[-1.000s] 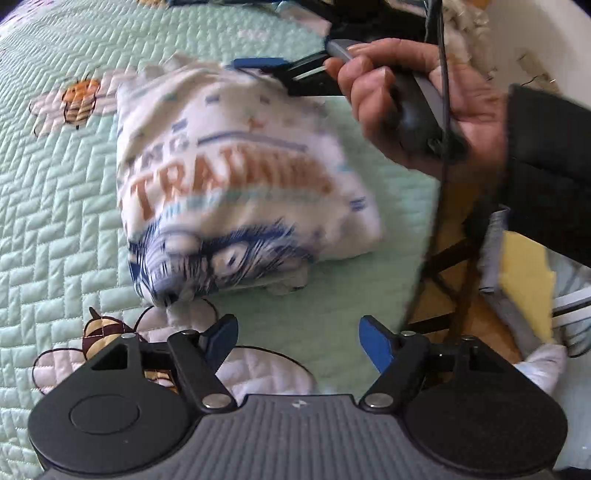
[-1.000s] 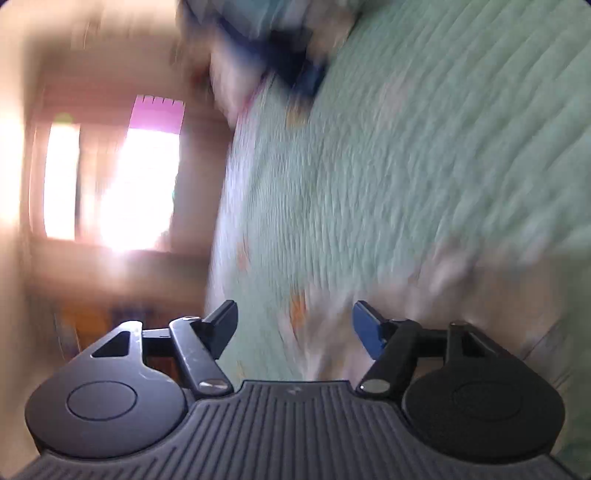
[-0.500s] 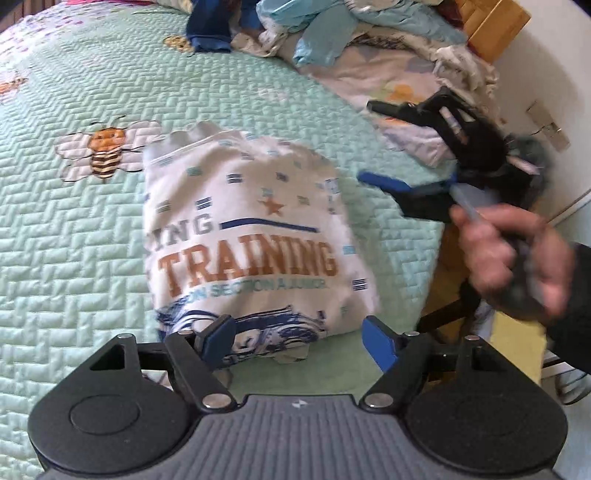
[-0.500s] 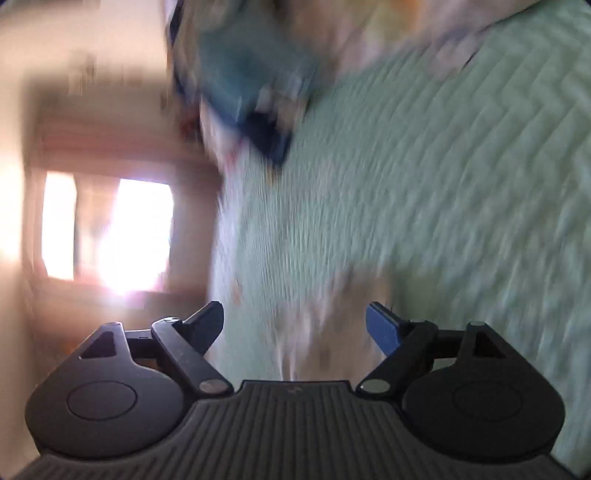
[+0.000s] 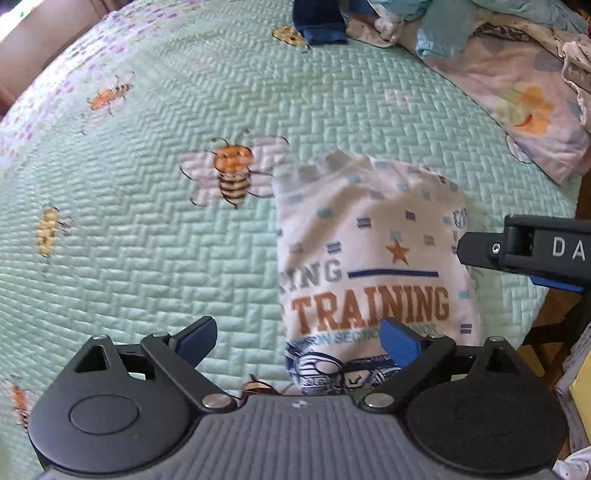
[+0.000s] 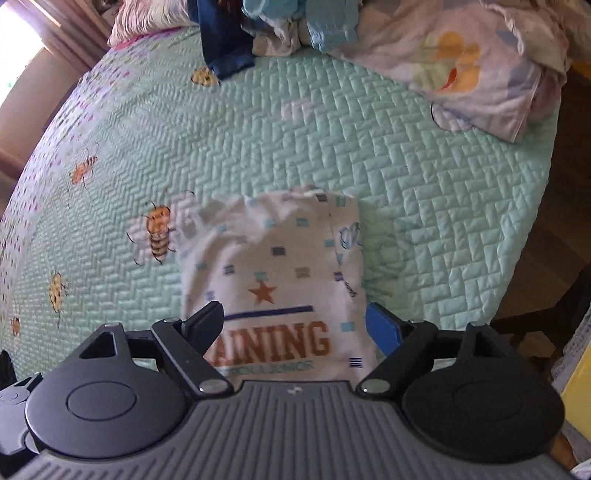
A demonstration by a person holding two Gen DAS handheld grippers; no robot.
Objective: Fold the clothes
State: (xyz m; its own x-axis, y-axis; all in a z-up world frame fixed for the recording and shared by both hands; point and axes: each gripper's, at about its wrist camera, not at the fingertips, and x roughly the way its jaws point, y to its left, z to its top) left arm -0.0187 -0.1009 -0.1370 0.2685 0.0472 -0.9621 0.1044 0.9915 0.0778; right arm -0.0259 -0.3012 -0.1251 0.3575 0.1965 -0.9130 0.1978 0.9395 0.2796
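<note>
Folded white shirt (image 5: 373,258) with orange TRAINING print and a star lies flat on the mint green quilted bedspread (image 5: 147,240), near the bed's right edge; in the right wrist view same shirt (image 6: 277,273) sits centre, lower edge hidden behind the tool body; bee print (image 5: 232,173) on the quilt just left of the shirt's top corner; left gripper (image 5: 297,338) points steeply down above the quilt, jaws wide and opening, nothing clamped; its right blue pad overlaps the shirt's lower part in view but does not press it, left pad is over bare quilt; right gripper (image 6: 295,326) also above the shirt, jaws spread wide, shirt seen between them, pads not pinching the cloth, nothing held; in the left wrist view the right gripper's finger (image 5: 524,254) juts in from the right edge beside the shirt, apart from it; pile of unfolded clothes (image 6: 280,26) at the far end of the bed, dark blue garment (image 5: 319,22) hanging onto the quilt; floral pillow (image 6: 476,70) at far right; yellow item (image 5: 581,391) off the bed at right edge, can't tell what it is
</note>
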